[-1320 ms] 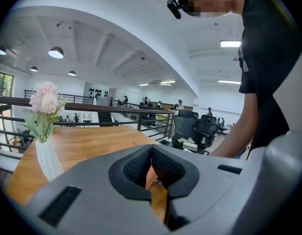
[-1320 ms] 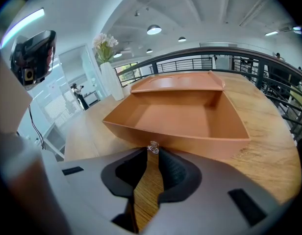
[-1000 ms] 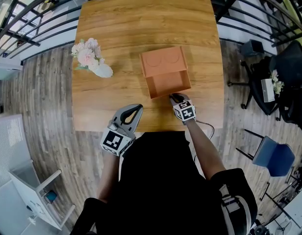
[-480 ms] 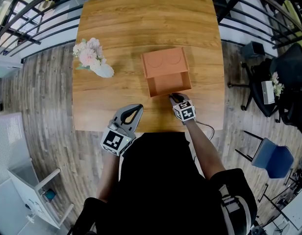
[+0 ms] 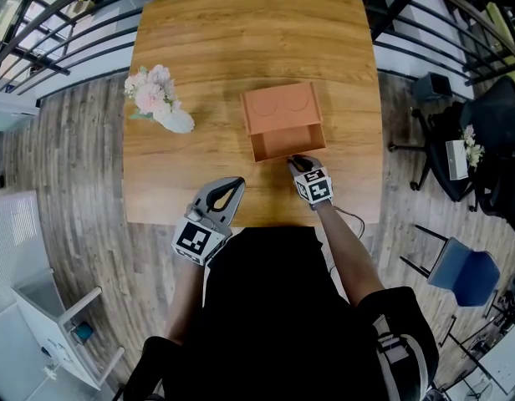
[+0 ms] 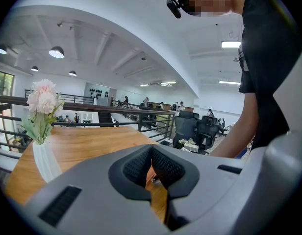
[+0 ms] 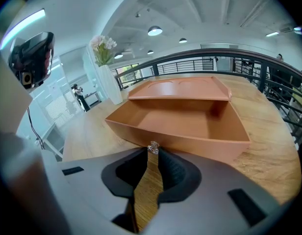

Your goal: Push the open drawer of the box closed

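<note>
— Left gripper (image 5: 231,190)?
— Jaws together, nothing between them. It sits over the table's (image 5: 241,32) near edge, with bare wood around it.
— Right gripper (image 5: 298,162)?
— Jaws together too, tips against the knob (image 7: 153,147) on the drawer (image 5: 287,143), which juts open from the box (image 5: 280,107) toward that edge.

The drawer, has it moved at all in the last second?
Yes: the drawer has slid slightly into the box, away from the near edge of the table.

We are seeing the terracotta box (image 5: 279,107) sitting on the wooden table (image 5: 199,48), its empty drawer (image 5: 287,143) standing partly open.
</note>
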The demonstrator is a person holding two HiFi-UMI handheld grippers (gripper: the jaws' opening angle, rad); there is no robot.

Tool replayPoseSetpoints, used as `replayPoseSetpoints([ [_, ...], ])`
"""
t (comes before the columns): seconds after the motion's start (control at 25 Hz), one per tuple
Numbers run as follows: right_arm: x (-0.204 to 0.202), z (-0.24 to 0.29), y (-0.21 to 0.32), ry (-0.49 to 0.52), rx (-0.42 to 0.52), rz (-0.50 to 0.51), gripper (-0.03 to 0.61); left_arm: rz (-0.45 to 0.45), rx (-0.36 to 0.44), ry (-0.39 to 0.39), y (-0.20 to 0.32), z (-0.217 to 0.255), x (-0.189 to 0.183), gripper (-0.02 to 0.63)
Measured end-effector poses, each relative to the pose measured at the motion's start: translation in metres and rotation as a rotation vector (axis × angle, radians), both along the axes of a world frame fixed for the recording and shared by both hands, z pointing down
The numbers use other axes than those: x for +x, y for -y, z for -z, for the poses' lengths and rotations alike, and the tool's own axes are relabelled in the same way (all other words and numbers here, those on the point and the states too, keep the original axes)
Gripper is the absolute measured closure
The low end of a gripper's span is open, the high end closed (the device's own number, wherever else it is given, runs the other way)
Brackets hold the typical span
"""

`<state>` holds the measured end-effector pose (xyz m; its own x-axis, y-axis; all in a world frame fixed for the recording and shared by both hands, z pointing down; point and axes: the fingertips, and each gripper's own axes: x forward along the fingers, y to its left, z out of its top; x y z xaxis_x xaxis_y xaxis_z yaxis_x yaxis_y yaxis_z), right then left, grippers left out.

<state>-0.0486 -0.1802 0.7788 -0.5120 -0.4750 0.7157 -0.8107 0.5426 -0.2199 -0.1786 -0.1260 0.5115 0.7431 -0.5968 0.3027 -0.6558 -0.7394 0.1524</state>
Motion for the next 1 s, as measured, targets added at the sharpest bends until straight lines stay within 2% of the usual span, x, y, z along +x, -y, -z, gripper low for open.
replayPoseSetpoints([
  [0.4,-0.006,0.001,0.013,0.008,-0.001,0.007,0.495,0.03,0.004,0.029,0.001,0.006,-0.01,0.591],
  [0.88,-0.006,0.0,0.034,0.004,0.001,0.007,0.494,0.057,0.016,-0.002,0.006,0.006,-0.013,0.591],
  [1.0,-0.007,0.0,0.038,0.009,0.001,0.012,0.494,0.051,0.006,0.019,0.006,0.005,-0.014,0.591],
])
